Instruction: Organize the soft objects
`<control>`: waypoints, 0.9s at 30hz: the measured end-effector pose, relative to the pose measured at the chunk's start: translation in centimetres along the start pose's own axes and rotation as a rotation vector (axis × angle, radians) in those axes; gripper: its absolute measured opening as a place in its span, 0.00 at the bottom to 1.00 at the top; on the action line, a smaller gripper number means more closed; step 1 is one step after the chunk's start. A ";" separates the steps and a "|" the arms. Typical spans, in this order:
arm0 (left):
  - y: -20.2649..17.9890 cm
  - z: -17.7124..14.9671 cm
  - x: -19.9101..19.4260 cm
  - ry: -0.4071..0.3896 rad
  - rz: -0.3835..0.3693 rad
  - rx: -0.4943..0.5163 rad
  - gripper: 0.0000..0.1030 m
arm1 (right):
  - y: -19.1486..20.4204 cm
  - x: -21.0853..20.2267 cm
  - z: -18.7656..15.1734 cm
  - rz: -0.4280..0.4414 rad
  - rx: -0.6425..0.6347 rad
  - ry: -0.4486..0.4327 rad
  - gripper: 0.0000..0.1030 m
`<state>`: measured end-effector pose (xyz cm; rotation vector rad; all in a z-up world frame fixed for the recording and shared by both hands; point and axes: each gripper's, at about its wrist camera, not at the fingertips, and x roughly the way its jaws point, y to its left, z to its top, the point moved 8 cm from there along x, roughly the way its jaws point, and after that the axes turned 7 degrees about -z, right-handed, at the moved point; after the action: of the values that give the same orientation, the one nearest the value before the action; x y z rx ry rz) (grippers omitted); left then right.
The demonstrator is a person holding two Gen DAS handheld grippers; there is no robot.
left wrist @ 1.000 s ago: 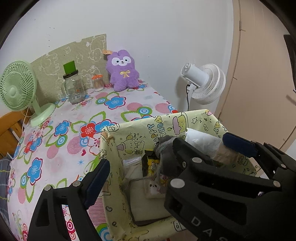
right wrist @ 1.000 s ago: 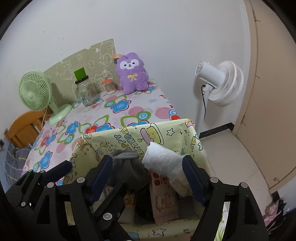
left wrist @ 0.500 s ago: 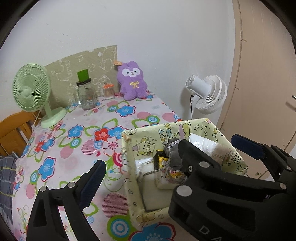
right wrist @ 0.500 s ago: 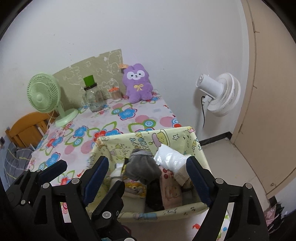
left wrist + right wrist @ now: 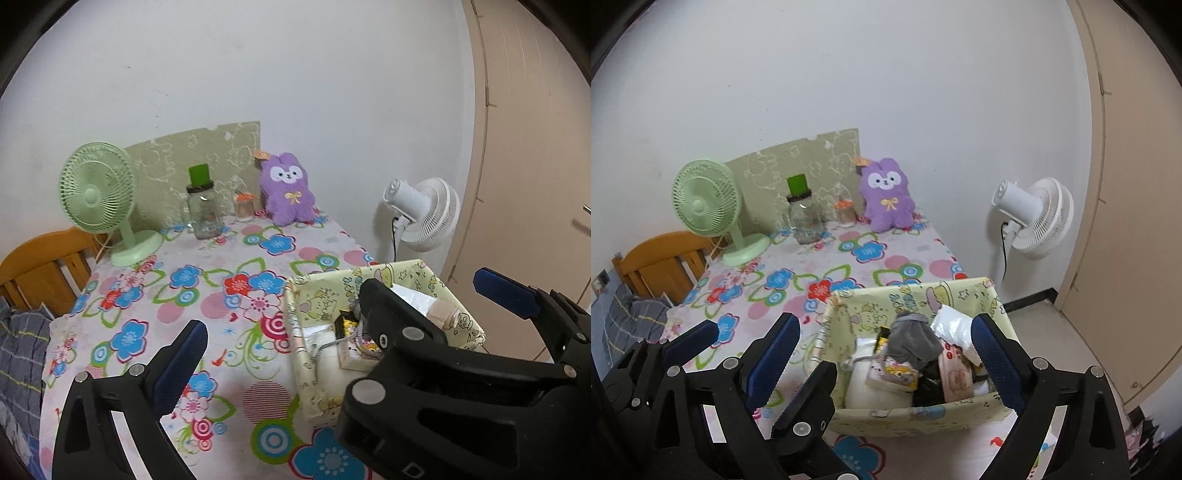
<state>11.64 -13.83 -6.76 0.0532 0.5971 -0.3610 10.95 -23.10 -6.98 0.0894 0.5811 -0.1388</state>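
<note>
My left tongs [image 5: 340, 306] and right tongs [image 5: 882, 350]: jaws opening, nothing gripped. Box [image 5: 912, 413] of soft items at near right table edge, below right tongs; right hand nearer. Grey cloth [image 5: 912, 338] topmost inside. Purple plush [image 5: 288, 192] far, against wall, upright. Jar [image 5: 205, 214], green fan [image 5: 99, 192] left of it; path across table [image 5: 221, 295] open.
</note>
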 end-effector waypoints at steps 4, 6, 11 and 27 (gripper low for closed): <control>1.2 0.0 -1.6 -0.027 0.023 -0.020 1.00 | 1.2 -1.6 0.3 0.015 -0.014 -0.033 0.95; 2.0 0.0 -2.4 -0.038 0.035 -0.034 1.00 | 2.0 -2.3 0.4 0.025 -0.021 -0.049 0.96; 4.2 0.0 -4.9 -0.075 0.087 -0.049 1.00 | 3.5 -4.4 0.9 0.012 -0.031 -0.099 0.96; 9.2 -1.2 -10.8 -0.153 0.192 -0.077 1.00 | 7.2 -9.5 0.8 0.064 -0.037 -0.189 0.99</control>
<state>5.90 -1.59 -2.18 0.0083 0.4501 -0.1535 4.66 -15.10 -0.74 0.0581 0.3913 -0.0730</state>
